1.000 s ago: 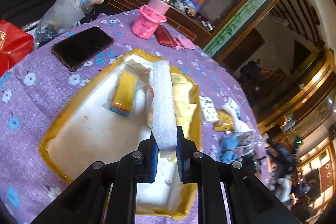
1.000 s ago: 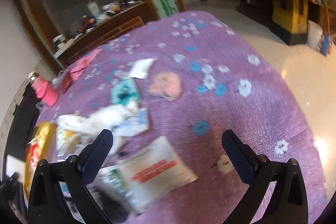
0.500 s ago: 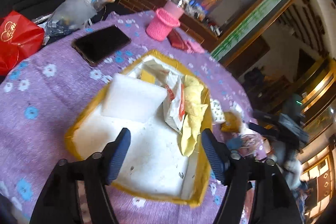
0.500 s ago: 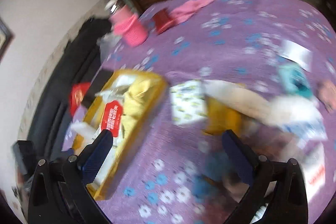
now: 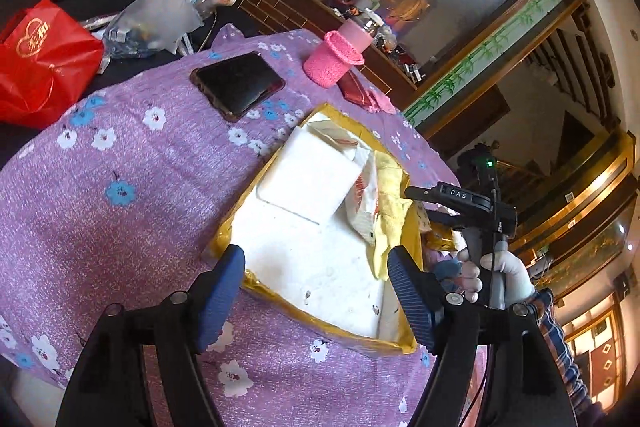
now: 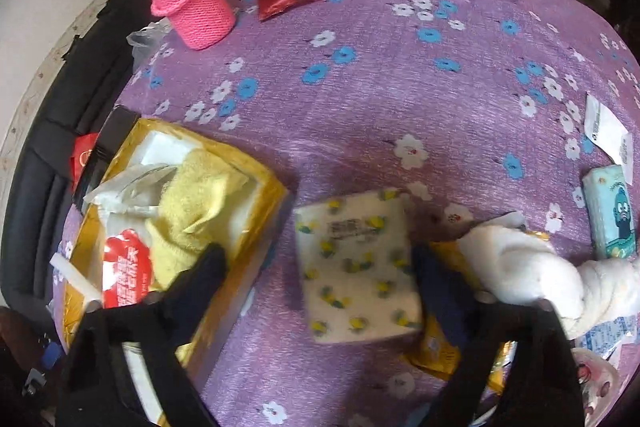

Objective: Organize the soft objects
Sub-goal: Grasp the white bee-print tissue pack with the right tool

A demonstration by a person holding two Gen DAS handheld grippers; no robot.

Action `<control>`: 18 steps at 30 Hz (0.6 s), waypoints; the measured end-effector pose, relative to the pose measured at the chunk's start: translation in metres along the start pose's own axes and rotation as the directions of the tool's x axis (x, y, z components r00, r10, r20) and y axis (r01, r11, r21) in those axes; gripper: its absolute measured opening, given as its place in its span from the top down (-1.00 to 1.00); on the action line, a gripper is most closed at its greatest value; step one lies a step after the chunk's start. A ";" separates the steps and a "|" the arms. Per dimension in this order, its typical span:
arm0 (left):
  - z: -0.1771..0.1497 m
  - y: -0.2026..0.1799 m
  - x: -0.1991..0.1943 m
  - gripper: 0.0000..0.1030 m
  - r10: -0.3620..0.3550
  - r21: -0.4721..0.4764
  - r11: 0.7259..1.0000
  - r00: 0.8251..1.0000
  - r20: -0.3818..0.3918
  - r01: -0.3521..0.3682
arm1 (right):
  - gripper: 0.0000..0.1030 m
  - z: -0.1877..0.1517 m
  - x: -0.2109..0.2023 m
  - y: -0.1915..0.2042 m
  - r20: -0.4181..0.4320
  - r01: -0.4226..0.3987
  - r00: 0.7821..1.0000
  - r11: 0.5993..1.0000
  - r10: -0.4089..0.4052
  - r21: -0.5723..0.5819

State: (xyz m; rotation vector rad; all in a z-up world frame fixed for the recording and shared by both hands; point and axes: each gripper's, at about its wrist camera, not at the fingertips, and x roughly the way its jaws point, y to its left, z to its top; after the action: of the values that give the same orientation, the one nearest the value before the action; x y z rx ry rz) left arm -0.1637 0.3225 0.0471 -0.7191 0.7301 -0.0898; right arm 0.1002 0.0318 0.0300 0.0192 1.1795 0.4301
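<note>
Lemon-print tissue pack (image 6: 356, 267) lies on the purple flowery surface (image 6: 400, 87) just beside the gold box (image 6: 256, 179), right between the fingers of the right gripper (image 6: 316, 267), whose jaws are closing but not squeezing it yet. Over in the box, white foam (image 5: 308, 175) lies flat next to a yellow cloth (image 5: 390, 211), and the left gripper (image 5: 316, 275) hangs over it spread apart, holding nothing.

Non-task items, placed from the left tool:
- black phone (image 5: 237, 85) — flat on the purple flowered surface (image 5: 120, 187), ahead and left
- pink knitted bottle sleeve (image 5: 334, 61) with bottle, upright, farther ahead
- dark red pouch (image 5: 354, 91), just beside the sleeve
- red bag (image 5: 40, 71) and clear plastic bag (image 5: 160, 19) — far left, off the surface
</note>
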 end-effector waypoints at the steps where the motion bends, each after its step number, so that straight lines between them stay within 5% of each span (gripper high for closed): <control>1: -0.001 0.002 0.002 -0.50 -0.003 -0.009 1.000 1.000 -0.005 0.003 | -0.51 0.000 -0.001 0.003 0.000 -0.002 1.000 1.000 0.002 -0.007; 13: -0.008 -0.002 0.005 -0.50 -0.041 -0.014 0.999 0.999 -0.020 0.040 | -0.51 -0.015 -0.031 0.001 0.064 0.094 0.994 0.996 -0.093 -0.005; 18: -0.010 -0.004 0.010 -0.50 -0.048 -0.011 0.999 0.998 -0.034 0.048 | -0.51 -0.015 -0.010 0.004 0.008 0.141 0.990 0.988 -0.141 -0.068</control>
State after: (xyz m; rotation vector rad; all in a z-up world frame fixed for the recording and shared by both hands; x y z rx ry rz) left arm -0.1621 0.3102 0.0389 -0.7468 0.7468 -0.1422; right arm 0.0825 0.0294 0.0338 -0.1224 1.1546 0.3448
